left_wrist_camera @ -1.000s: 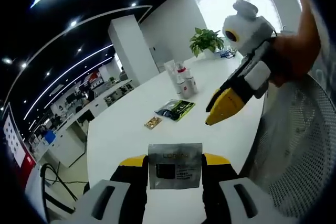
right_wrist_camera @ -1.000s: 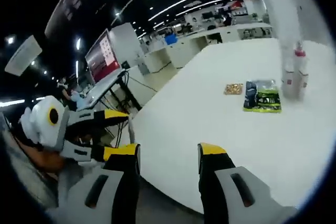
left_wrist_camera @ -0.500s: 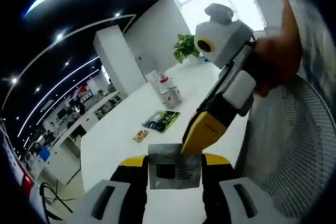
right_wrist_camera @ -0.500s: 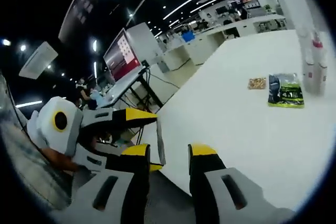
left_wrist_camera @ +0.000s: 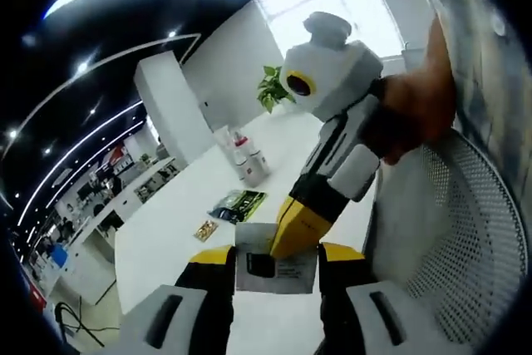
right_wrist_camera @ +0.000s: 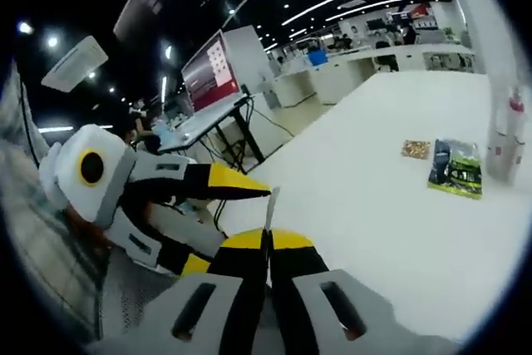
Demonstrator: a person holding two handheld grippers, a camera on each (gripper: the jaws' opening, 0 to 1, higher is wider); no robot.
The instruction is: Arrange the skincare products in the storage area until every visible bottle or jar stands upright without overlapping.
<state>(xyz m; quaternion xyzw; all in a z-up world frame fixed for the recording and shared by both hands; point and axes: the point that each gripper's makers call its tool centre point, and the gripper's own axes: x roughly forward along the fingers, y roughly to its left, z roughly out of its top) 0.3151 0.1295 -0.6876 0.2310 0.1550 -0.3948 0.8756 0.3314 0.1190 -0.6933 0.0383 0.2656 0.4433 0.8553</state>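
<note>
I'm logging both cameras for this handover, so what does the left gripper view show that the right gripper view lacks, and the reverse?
Left gripper view: the grey sachet face-on, a potted plant, a mesh chair back. Right gripper view: a red-and-white screen, and the sachet edge-on above the shut right tongs. Both: the white table, green packet, bottles, and the left tongs gripping the sachet too.

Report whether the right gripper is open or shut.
Shut. In the right gripper view, the right gripper has its yellow-tipped jaws pressed together on the edge of the sachet, seen edge-on.
</note>
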